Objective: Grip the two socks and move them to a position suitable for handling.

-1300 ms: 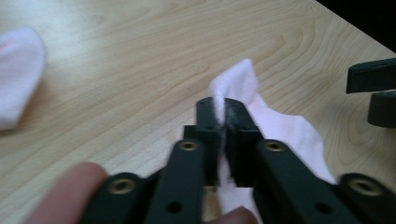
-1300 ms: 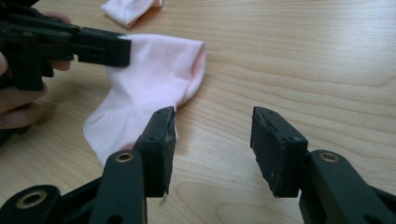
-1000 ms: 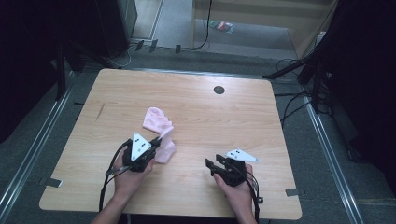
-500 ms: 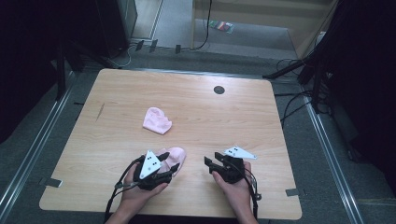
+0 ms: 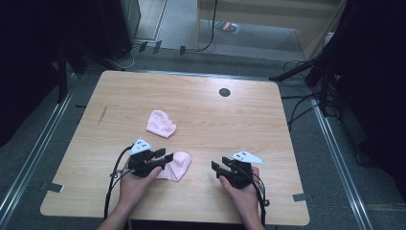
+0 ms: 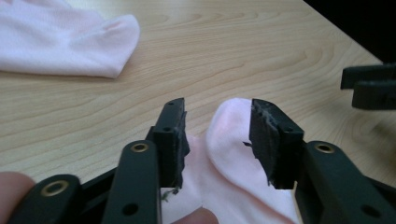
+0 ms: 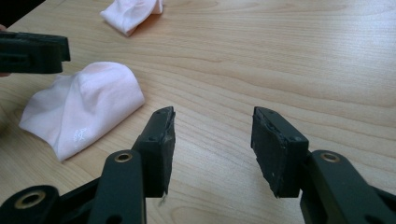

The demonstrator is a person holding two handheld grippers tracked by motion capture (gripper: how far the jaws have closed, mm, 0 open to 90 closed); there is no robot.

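Observation:
Two pale pink socks lie on the wooden table (image 5: 268, 124). One sock (image 5: 161, 123) rests folded near the middle. The other sock (image 5: 176, 165) lies near the front, right at my left gripper (image 5: 166, 157). In the left gripper view this sock (image 6: 229, 154) bulges up between the jaws of my left gripper (image 6: 217, 140), which have just been closing; a gap remains at the left pad (image 6: 177, 140), so it is open. My right gripper (image 5: 217, 168) rests low on the table to the right, open. Nothing but bare wood lies between the tips of the right gripper (image 7: 212, 140).
A small dark round hole (image 5: 224, 92) sits in the tabletop at the back. The table's front edge (image 5: 172, 220) runs just behind both hands. Dark stands and cables (image 5: 306, 72) surround the table on the floor.
My left gripper pulled one sock away from the other toward the front of the table, then its jaws came apart over it. The right gripper stayed put.

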